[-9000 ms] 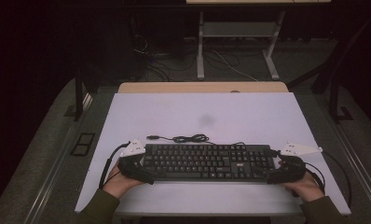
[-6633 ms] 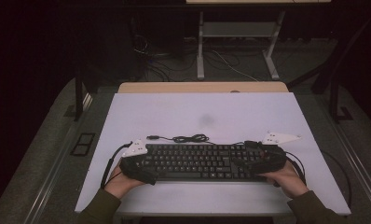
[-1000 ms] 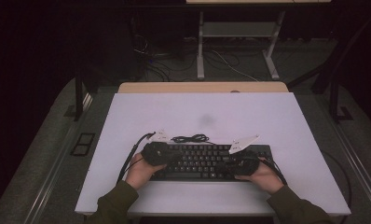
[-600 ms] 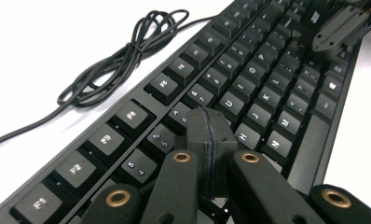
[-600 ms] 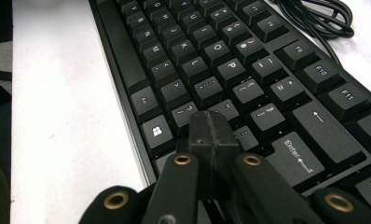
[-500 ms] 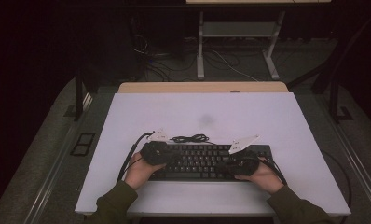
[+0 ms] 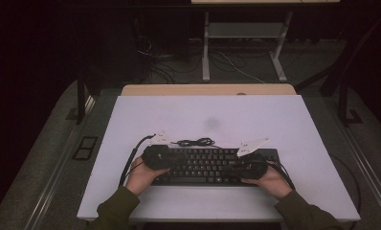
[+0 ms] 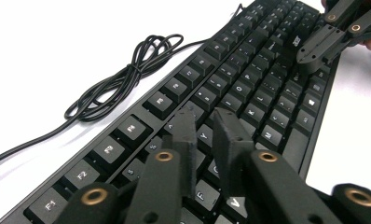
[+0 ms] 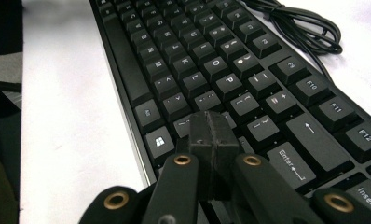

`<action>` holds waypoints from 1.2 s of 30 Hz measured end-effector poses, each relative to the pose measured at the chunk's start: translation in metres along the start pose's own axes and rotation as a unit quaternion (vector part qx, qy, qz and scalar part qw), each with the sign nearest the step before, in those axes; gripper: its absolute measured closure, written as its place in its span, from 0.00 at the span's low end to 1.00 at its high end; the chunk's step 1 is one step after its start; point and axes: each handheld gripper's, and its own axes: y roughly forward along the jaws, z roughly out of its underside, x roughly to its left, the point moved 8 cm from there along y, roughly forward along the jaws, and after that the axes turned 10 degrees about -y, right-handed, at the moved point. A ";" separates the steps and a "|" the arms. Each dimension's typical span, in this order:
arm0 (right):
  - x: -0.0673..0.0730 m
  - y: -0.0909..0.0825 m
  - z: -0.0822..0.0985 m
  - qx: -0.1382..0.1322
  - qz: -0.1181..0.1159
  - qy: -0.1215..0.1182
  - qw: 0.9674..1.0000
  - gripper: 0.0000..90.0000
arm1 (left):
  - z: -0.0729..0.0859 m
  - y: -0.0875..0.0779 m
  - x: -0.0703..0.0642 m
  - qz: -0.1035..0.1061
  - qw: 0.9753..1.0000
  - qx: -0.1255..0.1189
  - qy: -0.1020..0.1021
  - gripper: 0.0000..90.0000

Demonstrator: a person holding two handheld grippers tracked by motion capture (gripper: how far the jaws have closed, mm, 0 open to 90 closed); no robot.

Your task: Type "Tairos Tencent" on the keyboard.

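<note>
So the black keyboard (image 7: 212,165) is sitting near the desk's (image 7: 294,124) front edge. The left gripper (image 8: 207,128) is hovering over its letter keys, jaws just cracking apart with nothing between them, probably lining up another keypress. The right gripper (image 9: 214,133) is staying put by Enter, jaws pressed together.

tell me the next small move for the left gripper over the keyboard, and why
Probably lower the left gripper onto the key just under its tips. Its jaws have just been opening, a narrow gap with nothing between them, and they hover over the keyboard letter rows, while the right gripper, shut, points at its own keys.
</note>
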 end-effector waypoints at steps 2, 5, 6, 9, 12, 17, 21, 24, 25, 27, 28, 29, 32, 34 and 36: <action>0.000 -0.001 -0.001 -0.005 0.002 -0.001 1.000 0.99 | 0.000 -0.001 0.000 0.001 1.000 -0.004 0.001 0.82; -0.001 -0.002 -0.003 -0.012 0.003 0.002 1.000 0.99 | -0.001 -0.002 -0.001 0.003 1.000 -0.008 -0.002 0.74; -0.001 -0.003 -0.003 -0.014 0.003 0.003 1.000 0.97 | 0.000 -0.002 0.000 0.004 1.000 -0.009 -0.002 0.72; -0.002 -0.005 -0.005 -0.022 0.006 0.007 1.000 0.91 | 0.000 -0.004 0.000 0.005 1.000 -0.016 0.001 0.66; -0.004 -0.007 -0.007 -0.032 0.009 0.012 0.999 0.85 | 0.001 -0.006 -0.001 0.007 1.000 -0.018 0.000 0.58; -0.006 -0.011 -0.012 -0.052 0.021 0.015 0.998 0.64 | 0.002 -0.007 -0.002 0.009 1.000 -0.020 0.004 0.47; -0.008 -0.012 -0.016 -0.062 0.031 0.014 0.997 0.52 | 0.003 -0.009 -0.005 0.010 1.000 -0.022 0.008 0.42; -0.009 -0.014 -0.021 -0.070 0.037 0.015 0.997 0.49 | 0.003 -0.011 -0.006 0.009 1.000 -0.025 0.011 0.41; -0.009 -0.014 -0.022 -0.072 0.037 0.015 0.997 0.48 | 0.003 -0.012 -0.006 0.009 1.000 -0.026 0.009 0.40; -0.010 -0.014 -0.024 -0.074 0.038 0.014 0.996 0.47 | 0.004 -0.013 -0.005 0.008 1.000 -0.028 0.012 0.40; -0.010 -0.014 -0.024 -0.073 0.039 0.015 0.996 0.46 | 0.004 -0.014 -0.005 0.007 0.999 -0.029 0.014 0.40; -0.010 -0.014 -0.025 -0.072 0.039 0.016 0.997 0.45 | 0.005 -0.015 -0.005 0.007 1.000 -0.028 0.012 0.40; -0.012 -0.014 -0.027 -0.077 0.040 0.015 0.996 0.43 | 0.006 -0.017 -0.003 0.006 0.999 -0.032 0.011 0.39; -0.012 -0.013 -0.027 -0.078 0.039 0.017 0.996 0.41 | 0.006 -0.019 -0.003 0.005 0.999 -0.034 0.008 0.38; -0.014 -0.012 -0.028 -0.078 0.037 0.020 0.996 0.41 | 0.007 -0.021 -0.002 0.007 0.999 -0.035 0.010 0.38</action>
